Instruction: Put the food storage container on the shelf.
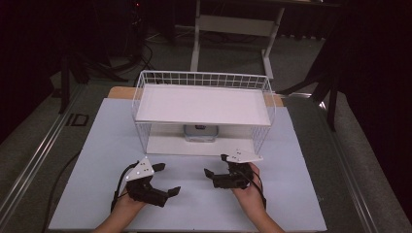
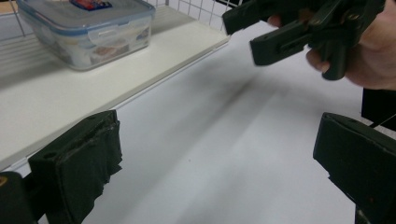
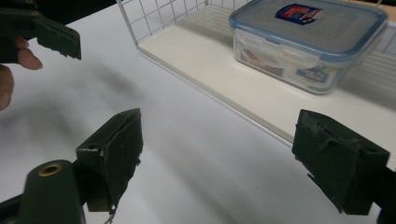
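Note:
A clear plastic container with a blue-rimmed lid (image 1: pixel 199 133) sits on the lower board of a white wire rack (image 1: pixel 203 77), under its top shelf. In the left gripper view the container (image 2: pixel 88 32) stands at the upper left; in the right gripper view the same container (image 3: pixel 308 42) is at the upper right. My left gripper (image 1: pixel 167 178) rests over the table in front of the rack, open and empty, jaws wide (image 2: pixel 219 163). My right gripper (image 1: pixel 215 165) is beside it, also open with nothing between its jaws (image 3: pixel 226 154). Both are apart from the container.
The rack stands on a white table (image 1: pixel 301 194) with bare surface on both sides. Its lower board (image 2: pixel 93 93) forms a low step at the front. The other gripper (image 2: pixel 299 28) and its hand hang close by. A desk frame (image 1: pixel 233 29) stands behind.

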Demonstrator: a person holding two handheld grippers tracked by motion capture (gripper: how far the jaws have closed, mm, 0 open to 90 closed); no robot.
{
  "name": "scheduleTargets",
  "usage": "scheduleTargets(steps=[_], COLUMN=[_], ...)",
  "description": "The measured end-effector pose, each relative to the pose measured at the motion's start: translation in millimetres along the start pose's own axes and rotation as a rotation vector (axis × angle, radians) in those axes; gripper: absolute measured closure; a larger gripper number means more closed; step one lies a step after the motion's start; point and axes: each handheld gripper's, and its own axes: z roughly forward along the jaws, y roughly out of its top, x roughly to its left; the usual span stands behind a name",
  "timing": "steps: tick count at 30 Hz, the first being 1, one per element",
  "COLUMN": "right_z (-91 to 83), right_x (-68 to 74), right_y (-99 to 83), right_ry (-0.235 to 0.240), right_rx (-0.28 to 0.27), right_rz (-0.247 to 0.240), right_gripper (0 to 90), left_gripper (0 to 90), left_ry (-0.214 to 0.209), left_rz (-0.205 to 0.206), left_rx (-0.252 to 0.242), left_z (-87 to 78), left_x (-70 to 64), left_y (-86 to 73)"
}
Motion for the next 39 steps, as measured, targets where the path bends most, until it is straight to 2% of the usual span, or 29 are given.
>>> scheduleTargets(steps=[5,12,22,29,35,39], right_z=[-11.5,-28.0,-56.3,-70.7,-74.8,-68.2], right_x=[0.3,-3.4,-9.2,-15.6,-19.1,-21.7], right_y=[-3.3,-13.8,-28.2,-35.3,-41.4,-51.0], right_ry=[0.002,-0.010,-0.062,-0.083,-0.089,-0.084], right_rx=[-0.012,-0.012,-0.019,-0.021,-0.013,0.012], right_rz=[0.002,0.008,0.031,0.046,0.041,0.029], right_gripper=[16.0,16.0,16.3,16.3,16.3,16.3], left_gripper=[2.0,2.0,2.0,2.0,2.0,2.0], left_ry=[0.004,-0.003,-0.015,0.003,0.012,0.012], left_rz=[0.001,-0.003,0.007,0.008,0.006,0.007], left_rx=[0.026,0.010,-0.002,-0.016,-0.021,-0.016], left_z=[-3.1,-10.3,-18.2,-22.6,-23.5,-24.0], left_x=[0.9,1.4,-1.6,1.1,1.9,2.5], left_y=[-3.9,-4.2,-4.4,-8.2,-12.4,-16.5])
